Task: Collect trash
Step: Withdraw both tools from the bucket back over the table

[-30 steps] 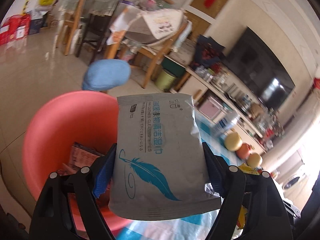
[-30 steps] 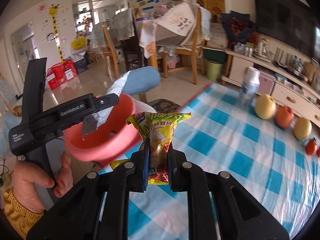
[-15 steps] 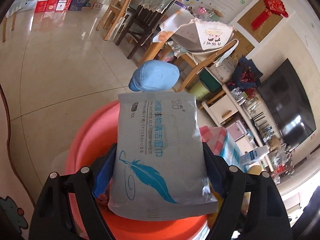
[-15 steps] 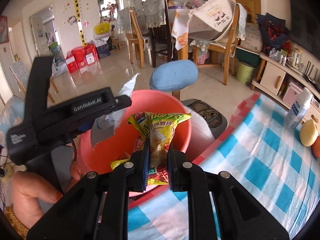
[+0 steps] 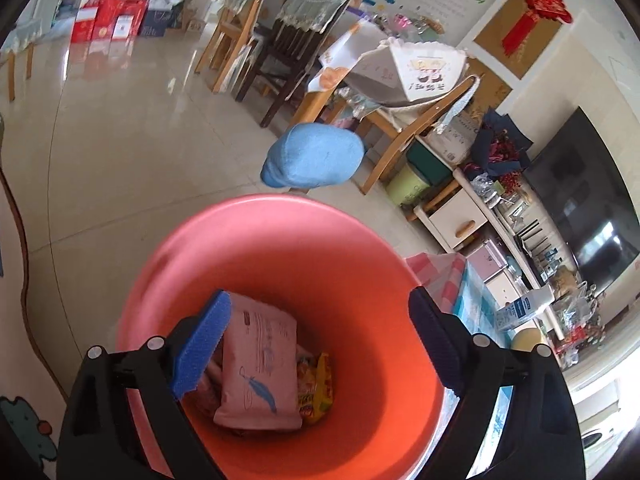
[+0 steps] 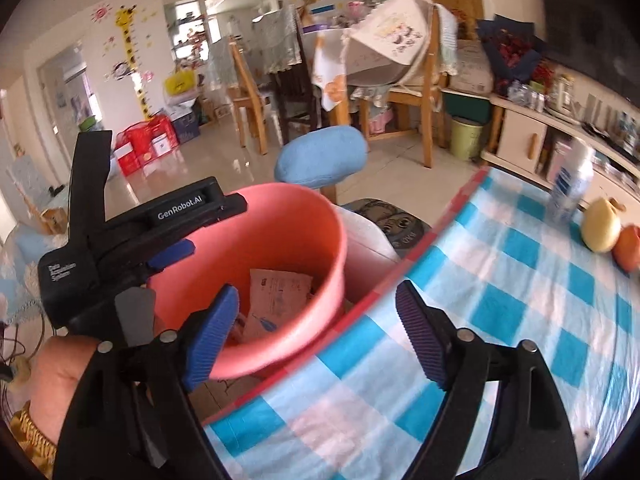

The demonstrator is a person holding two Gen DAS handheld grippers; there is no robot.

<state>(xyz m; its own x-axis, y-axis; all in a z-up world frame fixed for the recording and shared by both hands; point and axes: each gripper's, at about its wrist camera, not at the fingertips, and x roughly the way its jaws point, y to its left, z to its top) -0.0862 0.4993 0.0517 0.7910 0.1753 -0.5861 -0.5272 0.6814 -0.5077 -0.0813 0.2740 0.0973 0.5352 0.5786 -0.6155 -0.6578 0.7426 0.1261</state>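
A pink plastic bin (image 5: 280, 240) (image 6: 316, 240) stands beside the table. Inside it lie a grey wet-wipes pack with a blue feather (image 5: 260, 364) (image 6: 276, 300) and a yellow snack bag (image 5: 318, 388). My left gripper (image 5: 320, 340) hangs over the bin's mouth, its jaws opening with nothing between them. My right gripper (image 6: 316, 320) hovers above the bin's rim and the table edge, jaws opening and empty. In the right wrist view the left gripper's black body (image 6: 120, 248) is beside the bin, held by a person's hand (image 6: 52, 376).
A blue-and-white checked tablecloth (image 6: 500, 340) covers the table, with a spray bottle (image 6: 568, 188), a yellow fruit (image 6: 600, 228) and an orange fruit (image 6: 628, 248) on it. A blue-cushioned stool (image 6: 324, 156) stands behind the bin. Wooden chairs (image 6: 248, 92) and a cabinet (image 6: 524, 140) stand farther back.
The left gripper let go of the wipes pack, which now lies in the bin. The right gripper opened and released the yellow snack bag, which dropped into the bin.
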